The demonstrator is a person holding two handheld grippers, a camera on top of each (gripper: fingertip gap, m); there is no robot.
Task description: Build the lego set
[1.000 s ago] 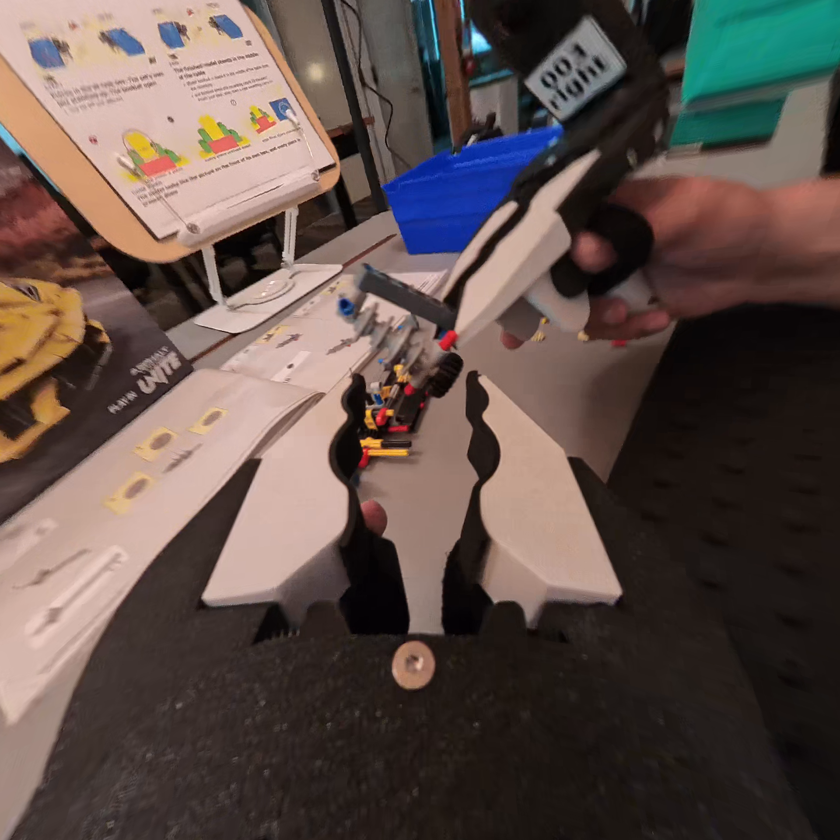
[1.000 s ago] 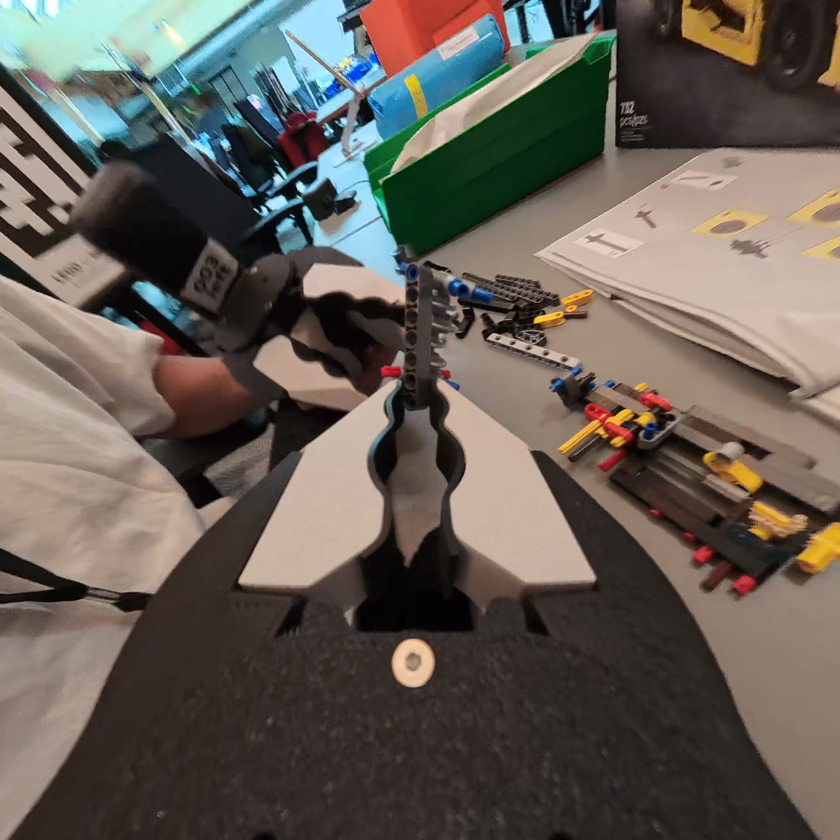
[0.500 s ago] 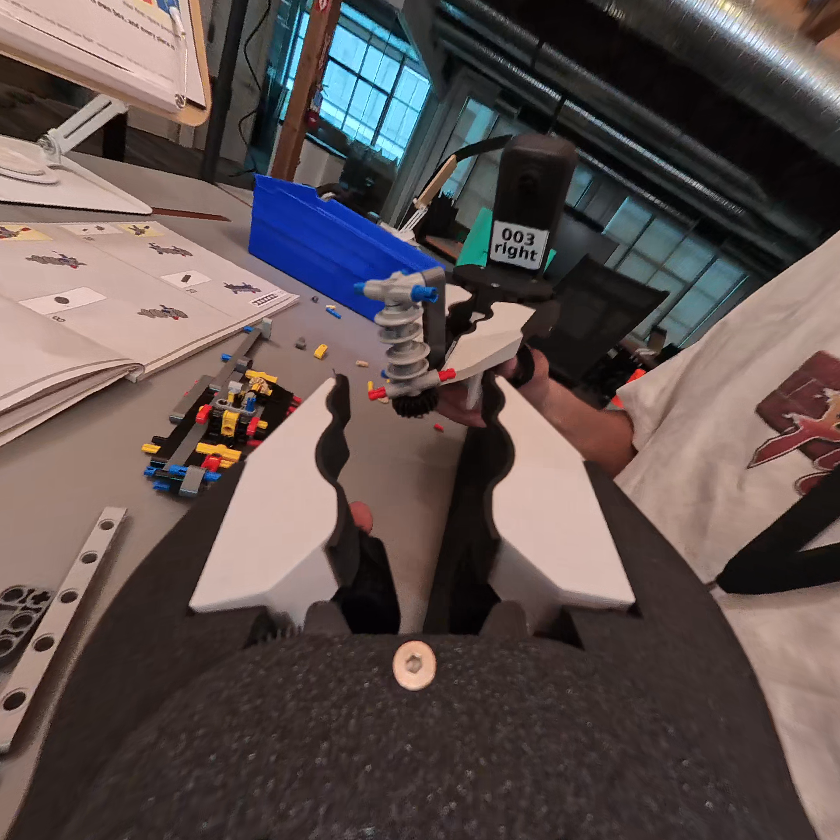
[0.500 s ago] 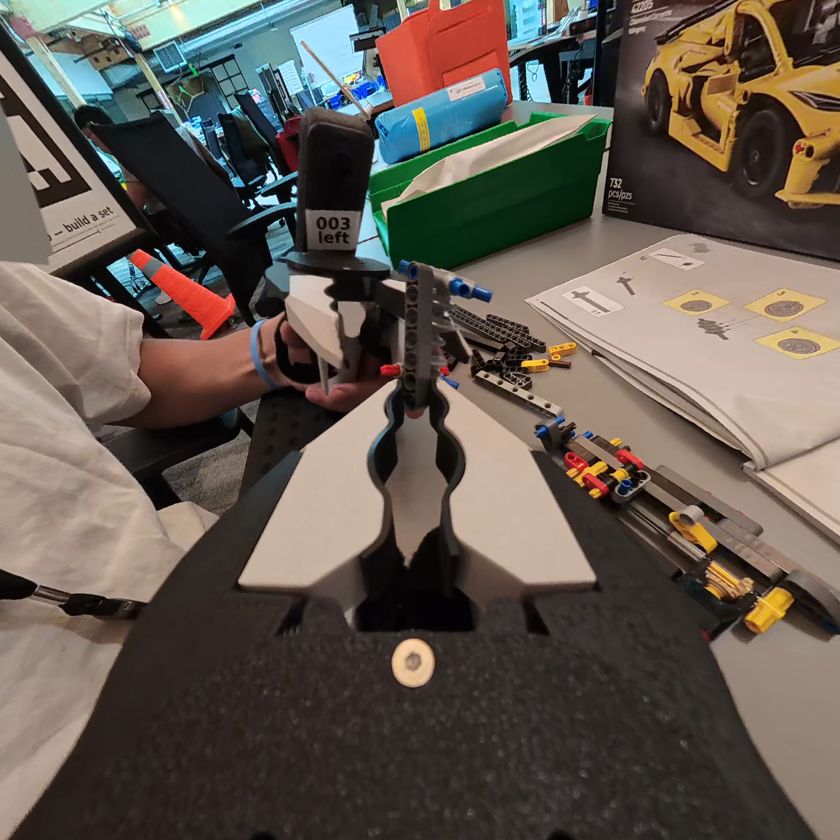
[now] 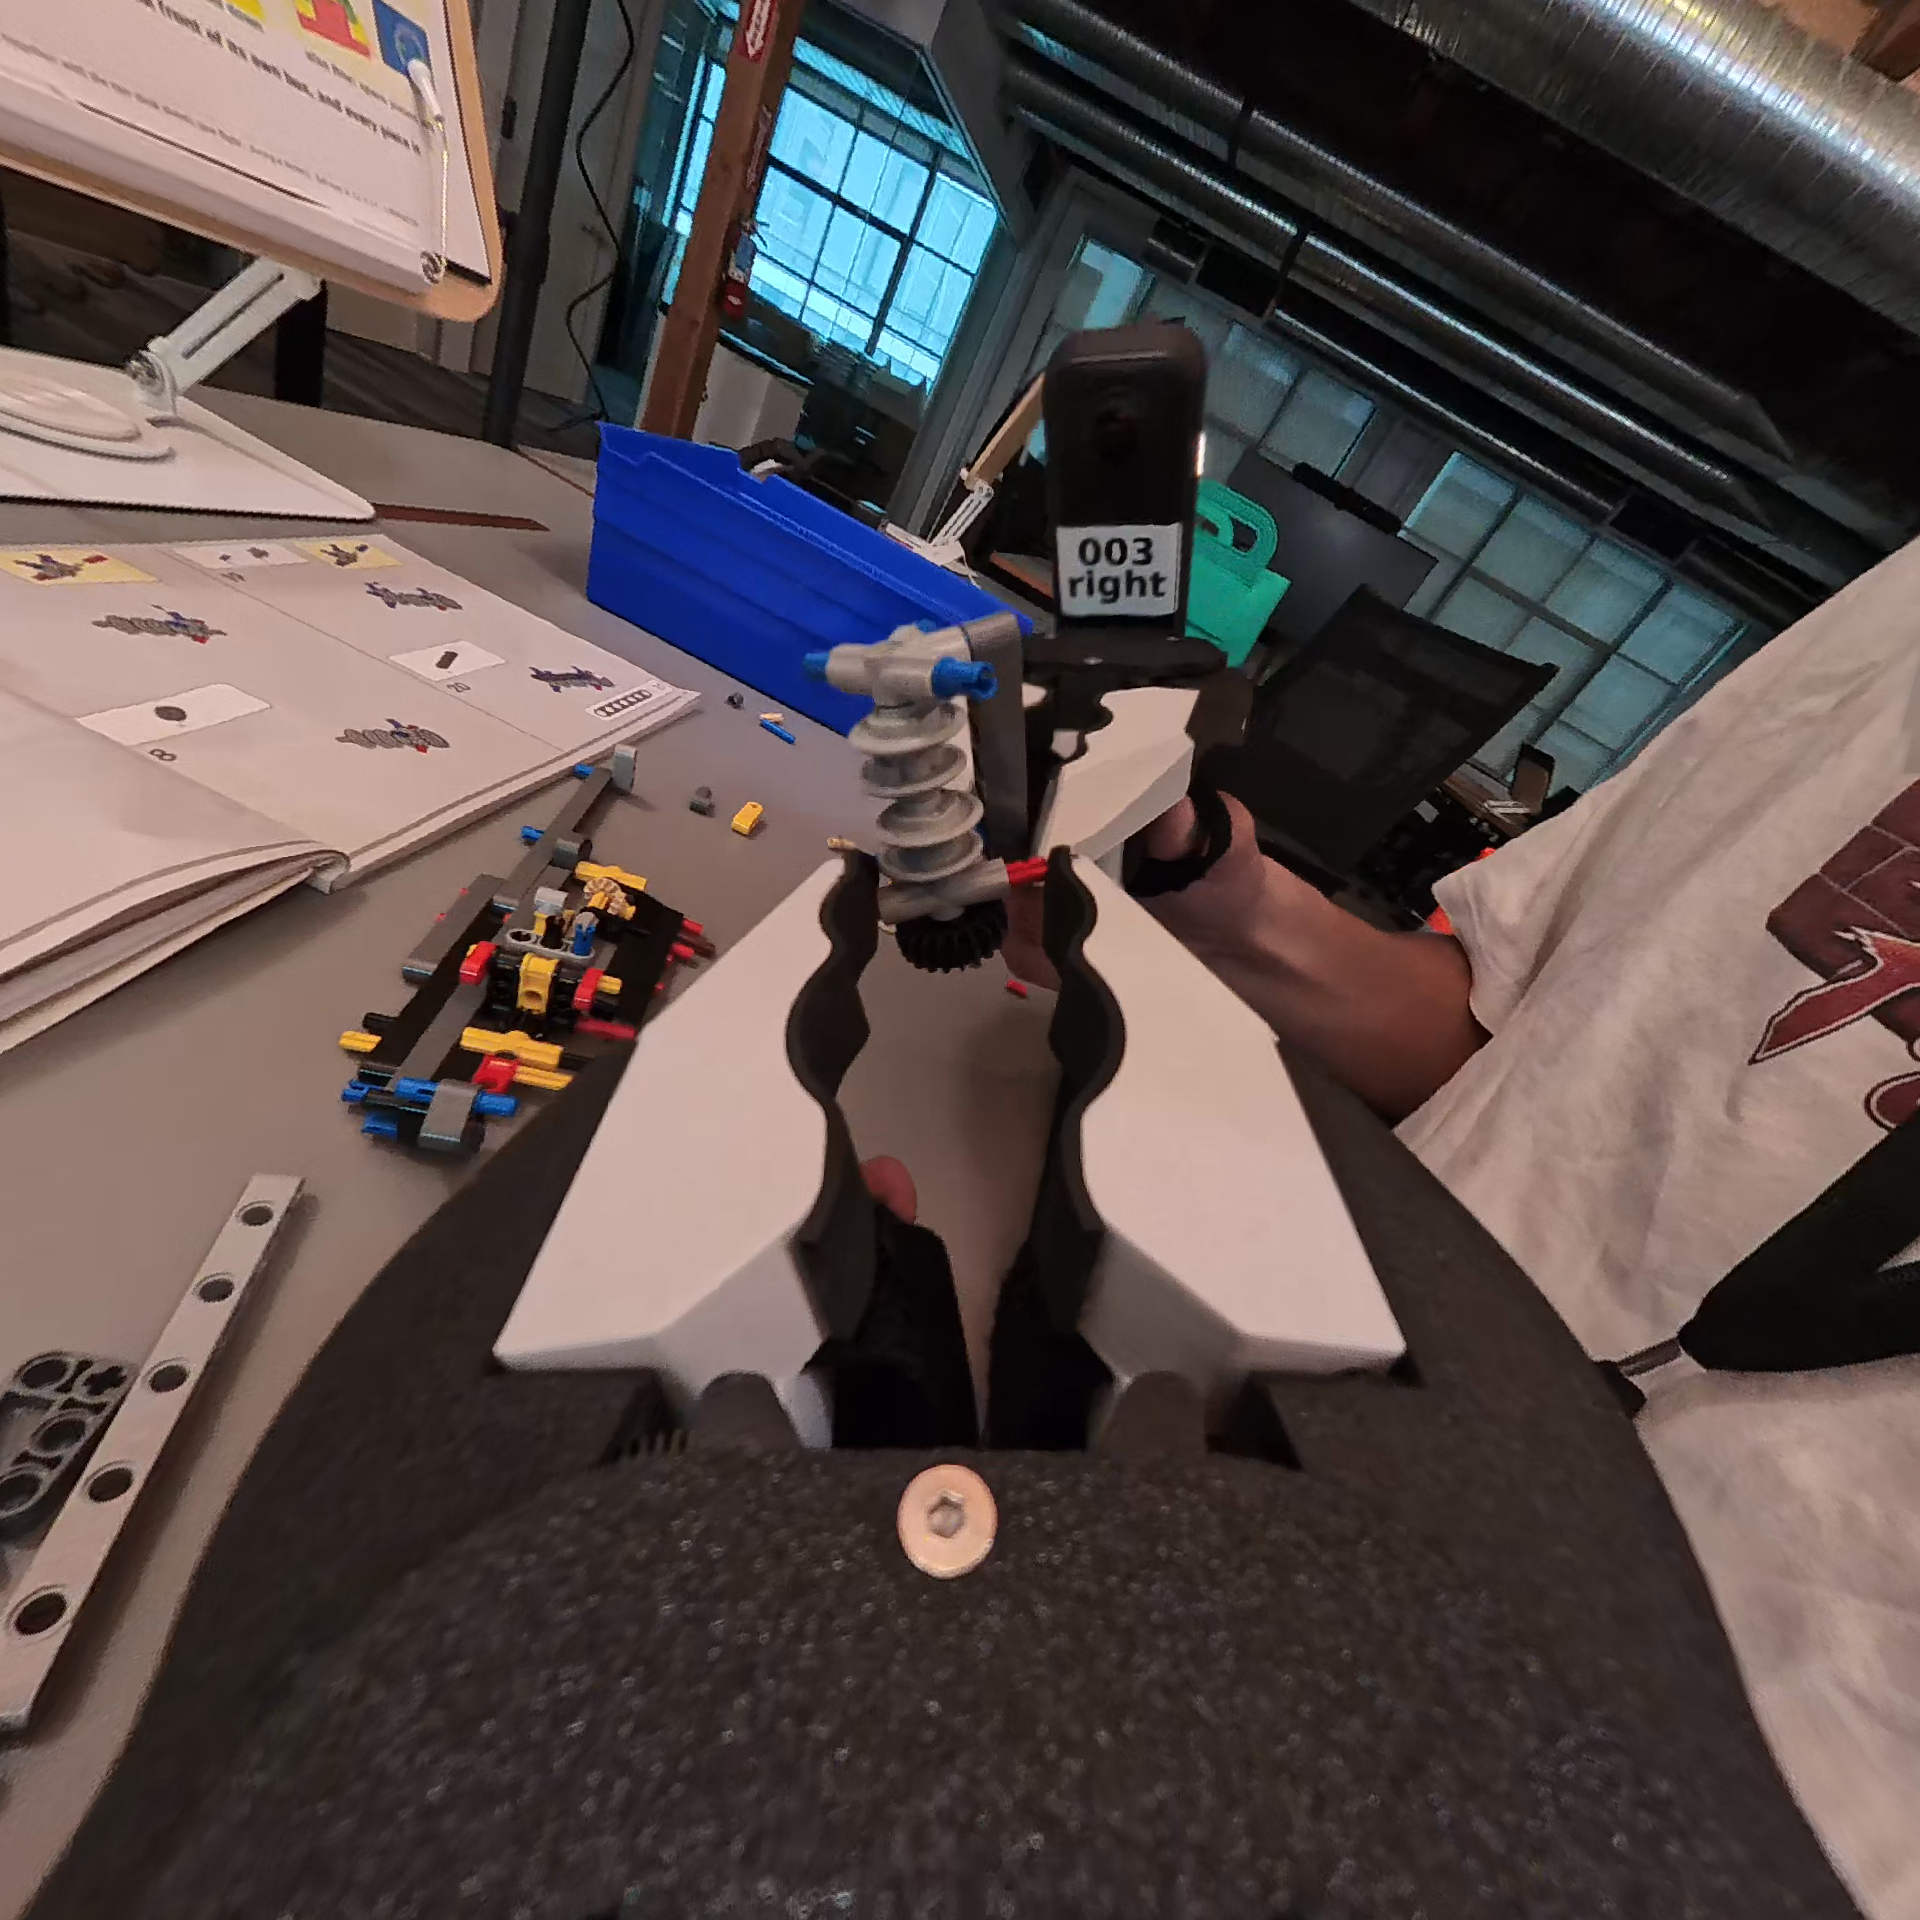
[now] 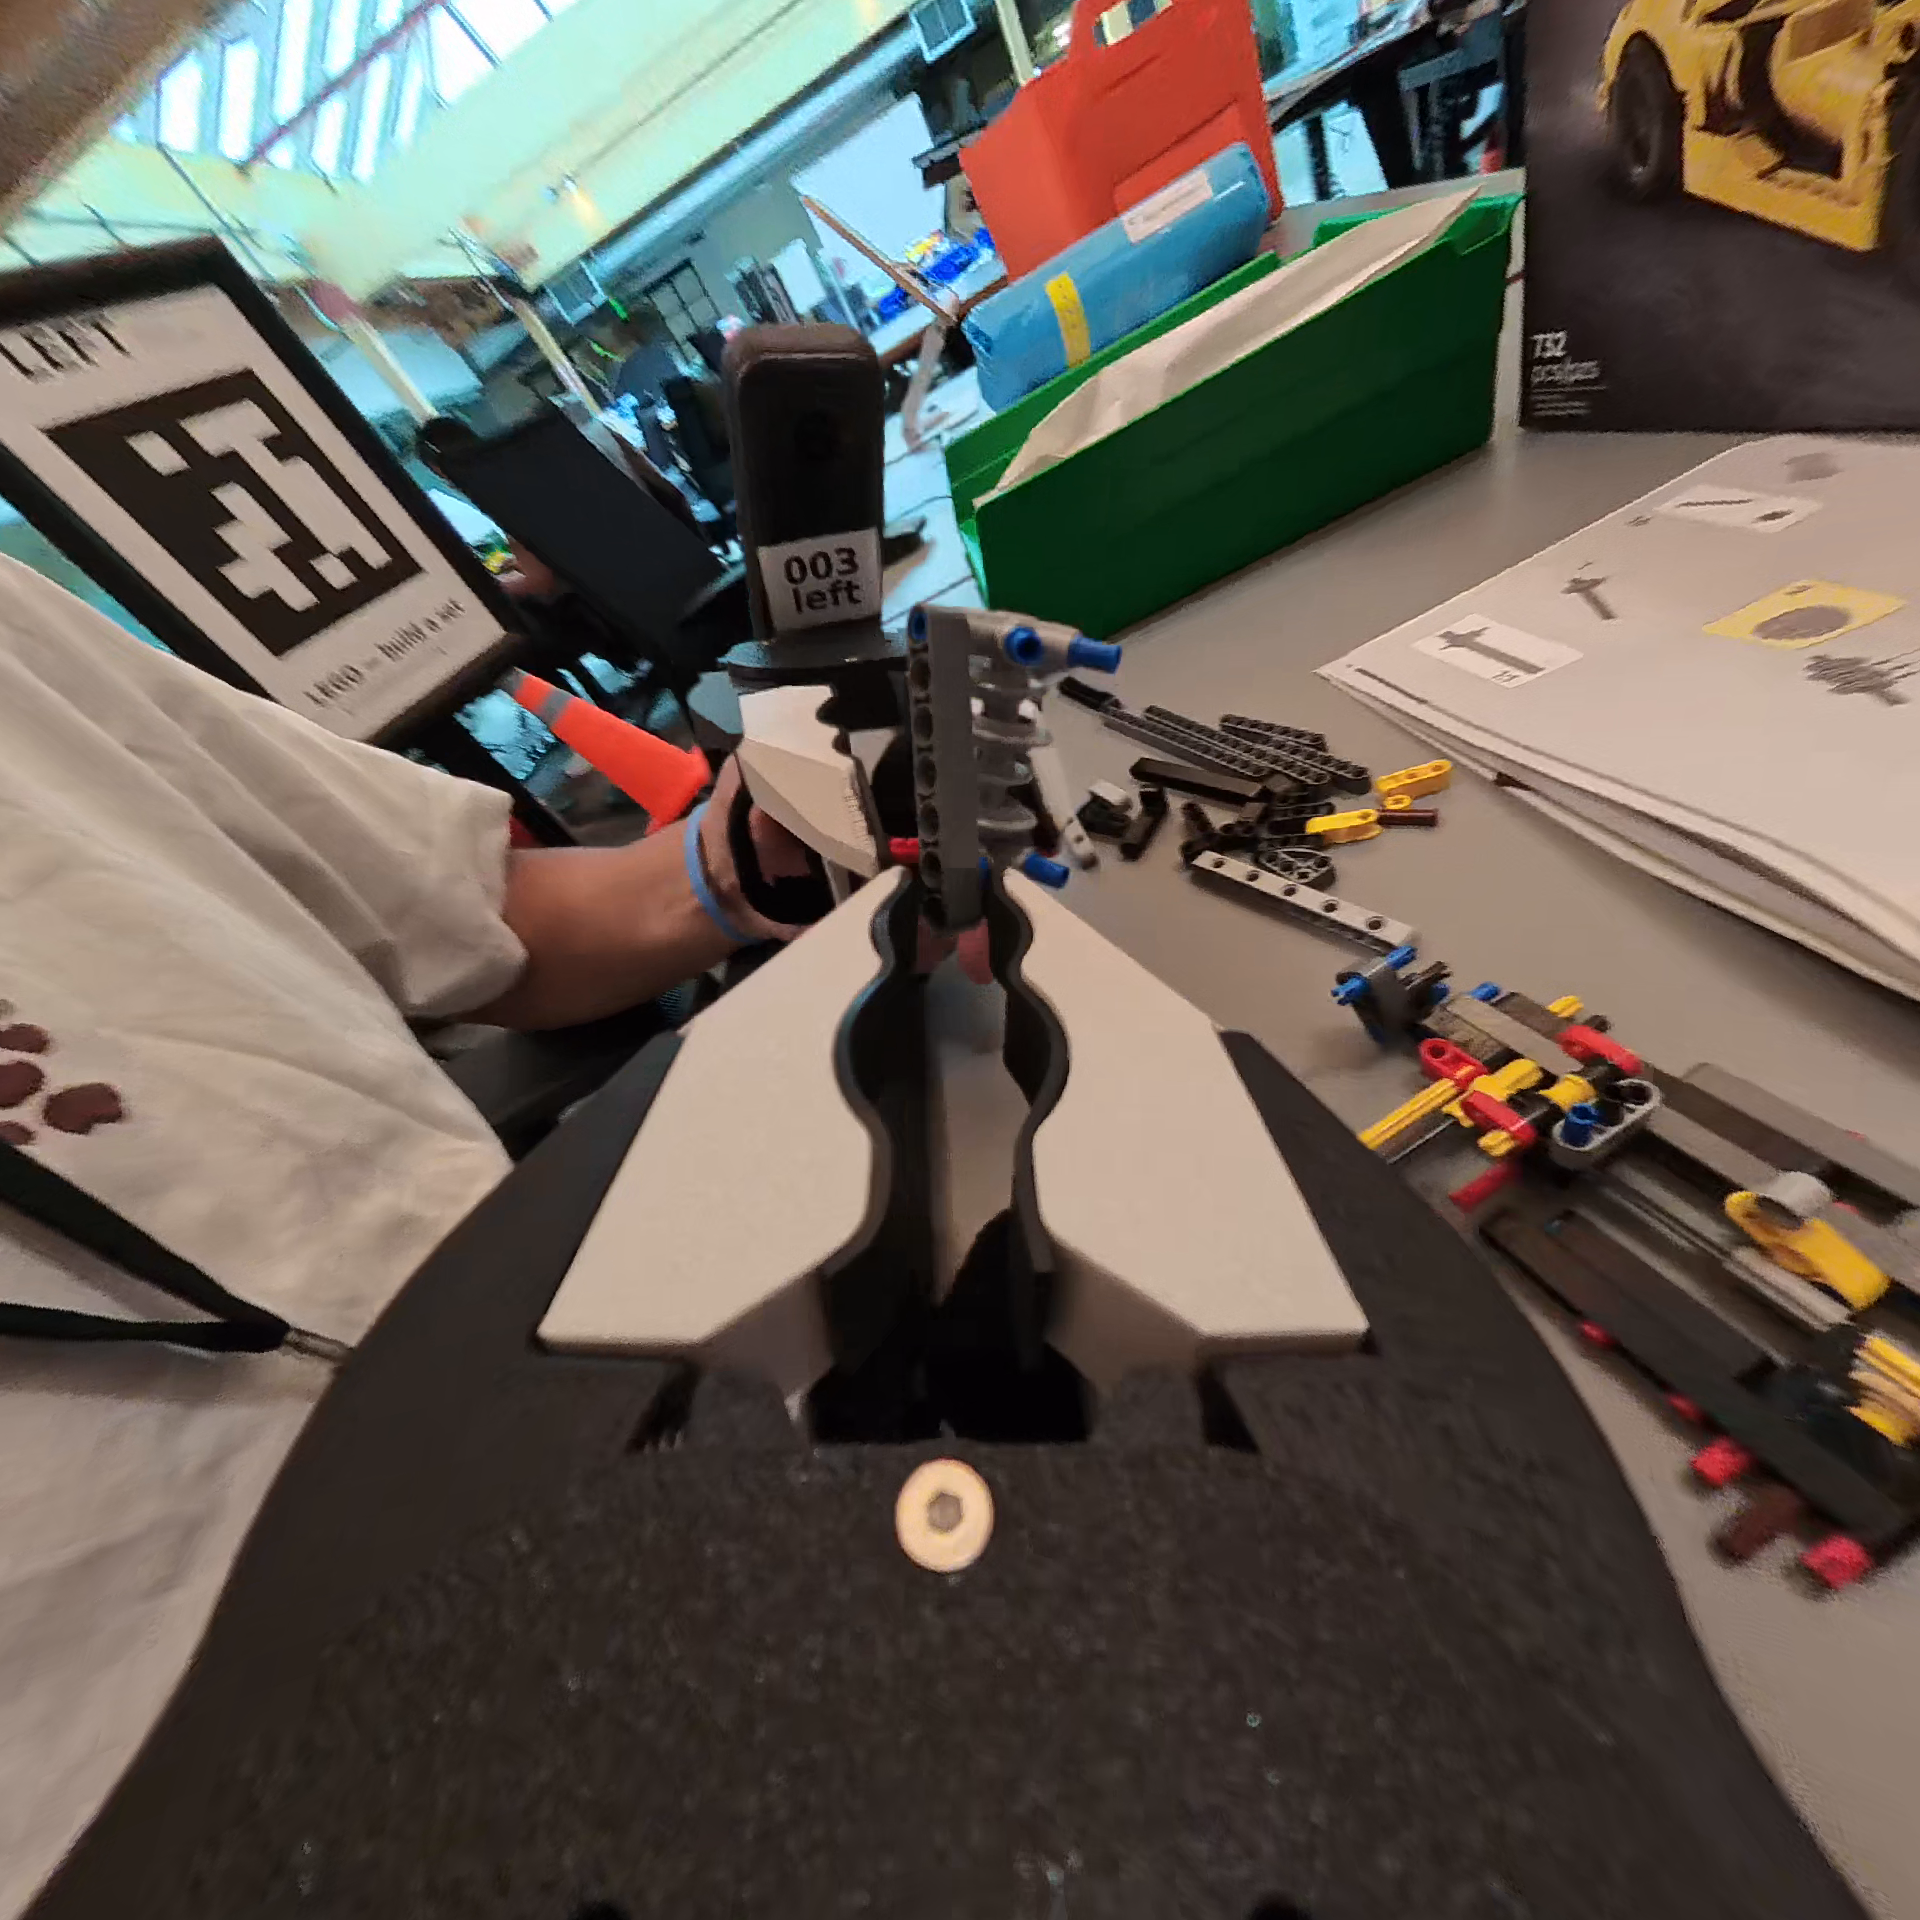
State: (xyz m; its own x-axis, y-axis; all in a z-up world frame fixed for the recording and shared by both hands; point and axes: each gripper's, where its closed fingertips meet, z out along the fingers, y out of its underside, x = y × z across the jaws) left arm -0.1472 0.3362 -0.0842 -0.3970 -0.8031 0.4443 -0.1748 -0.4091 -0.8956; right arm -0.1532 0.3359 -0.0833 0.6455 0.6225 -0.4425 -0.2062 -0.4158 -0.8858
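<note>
My right gripper (image 6: 953,888) is shut on the lower end of a dark grey lego beam (image 6: 940,748) and holds it upright above the table. The beam carries a grey coil spring (image 5: 920,790), blue pins, a red pin and a black gear (image 5: 948,940). My left gripper (image 5: 951,883) is open, and the gear end of this sub-assembly sits between its fingertips. The two grippers face each other: the right gripper (image 5: 1039,821) shows in the left wrist view, the left gripper (image 6: 868,821) in the right wrist view. The partly built chassis (image 5: 520,987) lies on the table (image 6: 1558,1122).
An open instruction booklet (image 5: 260,707) (image 6: 1662,675) lies past the chassis. Loose beams (image 6: 1247,748) and a grey beam (image 5: 135,1434) lie on the table. A blue bin (image 5: 748,582), a green bin (image 6: 1247,457), the set's box (image 6: 1714,208) and a document stand (image 5: 208,125) ring the area. The tips of both grippers are at nearly the same place.
My left gripper has swung from the table to face the right gripper and closed in, so the sub-assembly now sits between its open fingertips. The right gripper stays shut on the beam.
</note>
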